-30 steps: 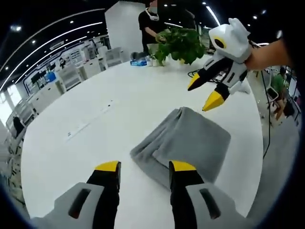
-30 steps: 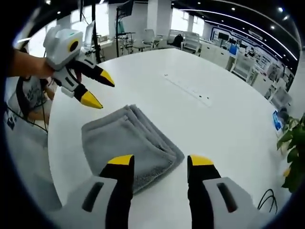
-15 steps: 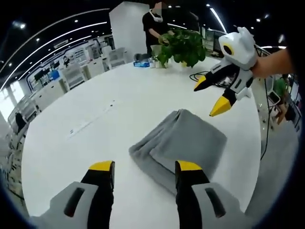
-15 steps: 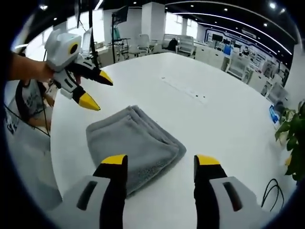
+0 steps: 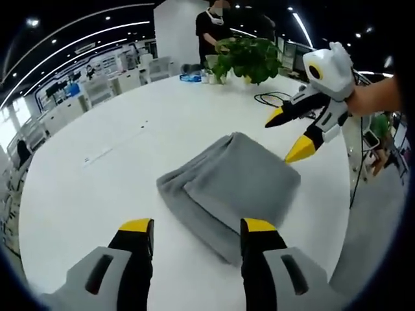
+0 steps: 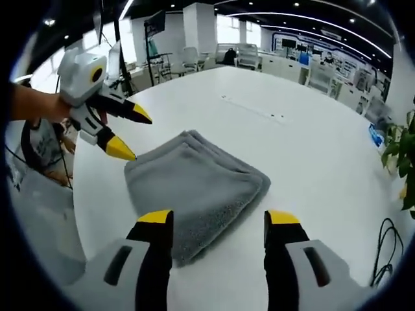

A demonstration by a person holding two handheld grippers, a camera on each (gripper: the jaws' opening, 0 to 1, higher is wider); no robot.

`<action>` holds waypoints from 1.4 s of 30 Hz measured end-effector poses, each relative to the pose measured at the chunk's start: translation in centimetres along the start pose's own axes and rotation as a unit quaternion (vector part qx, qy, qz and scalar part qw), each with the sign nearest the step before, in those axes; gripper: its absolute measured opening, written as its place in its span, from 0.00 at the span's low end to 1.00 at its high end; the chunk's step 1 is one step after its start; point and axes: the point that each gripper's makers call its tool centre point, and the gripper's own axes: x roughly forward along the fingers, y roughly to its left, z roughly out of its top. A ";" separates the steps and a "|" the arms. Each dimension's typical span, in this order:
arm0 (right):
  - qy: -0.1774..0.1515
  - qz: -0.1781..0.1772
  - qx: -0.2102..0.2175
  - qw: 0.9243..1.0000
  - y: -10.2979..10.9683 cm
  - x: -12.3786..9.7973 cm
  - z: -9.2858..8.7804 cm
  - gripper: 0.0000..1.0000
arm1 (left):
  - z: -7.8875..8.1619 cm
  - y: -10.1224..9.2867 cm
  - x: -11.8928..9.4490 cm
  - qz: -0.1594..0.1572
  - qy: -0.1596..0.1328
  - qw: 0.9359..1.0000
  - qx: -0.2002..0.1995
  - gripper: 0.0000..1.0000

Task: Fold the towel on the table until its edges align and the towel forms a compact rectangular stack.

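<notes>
A grey towel [image 5: 230, 184] lies folded into a thick rectangular stack on the round white table [image 5: 97, 188]. My left gripper [image 5: 198, 225] is open, its yellow-tipped jaws standing just short of the towel's near edge. My right gripper [image 5: 292, 136] comes in from the right, open, with its lower tip at the towel's far corner. In the right gripper view the towel [image 6: 194, 184] lies ahead of my open right gripper [image 6: 219, 218]. There the left gripper [image 6: 130, 135] hovers open at the towel's left corner, held by a hand.
A potted green plant [image 5: 249, 58] stands at the table's far edge with a person [image 5: 214, 29] behind it. A black cable [image 5: 269, 98] lies near the plant. A thin strip [image 6: 253, 110] runs across the tabletop. Office desks and chairs surround the table.
Both grippers have drawn closer to the towel; each now has a tip at a towel corner. The towel itself looks unmoved, and both grippers stay open.
</notes>
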 end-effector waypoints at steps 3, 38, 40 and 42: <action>0.008 0.009 -0.001 1.000 0.9 0.4 -0.7 0.56 | -0.6 -0.8 0.2 -0.008 0.005 1.000 -0.001 0.55; 0.045 0.024 -0.012 0.999 1.3 3.1 -2.7 0.51 | -2.0 -3.0 3.0 -0.061 0.022 0.998 0.003 0.52; 0.044 0.023 -0.010 0.999 1.1 3.2 -2.6 0.50 | -1.8 -2.7 3.3 -0.061 0.022 0.998 0.003 0.52; 0.043 0.022 -0.010 0.999 1.0 3.3 -2.4 0.50 | -1.6 -2.4 3.6 -0.059 0.022 0.998 0.003 0.51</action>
